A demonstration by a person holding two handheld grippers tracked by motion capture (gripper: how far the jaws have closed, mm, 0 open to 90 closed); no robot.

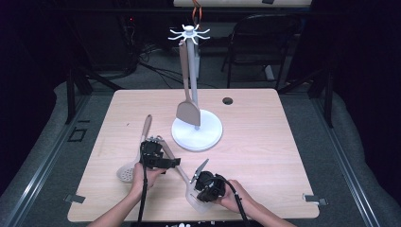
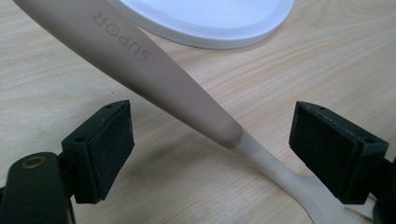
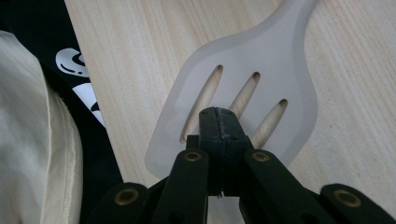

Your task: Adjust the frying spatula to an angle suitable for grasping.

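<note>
Clearly the slotted spatula (image 1: 187,182) lies flat on the desk (image 1: 265,156), handle slanting between the left claw's (image 2: 210,154) released jaws, which straddle it untouched; the right claw (image 3: 219,119), clenched empty, hovers over the blade.

The high view looks forward and down from above the person's side, far enough back to take in the whole wooden table (image 1: 265,142), with the white utensil stand (image 1: 196,127) at centre frame. The left gripper view sits very close and low over the slotted turner (image 2: 154,74), its brown handle running from upper left to lower right, the stand's base (image 2: 210,23) along the top edge. The right gripper view looks steeply down, equally near, on that turner's slotted blade (image 3: 243,93) at centre frame, shared with the high view's lower middle.
</note>
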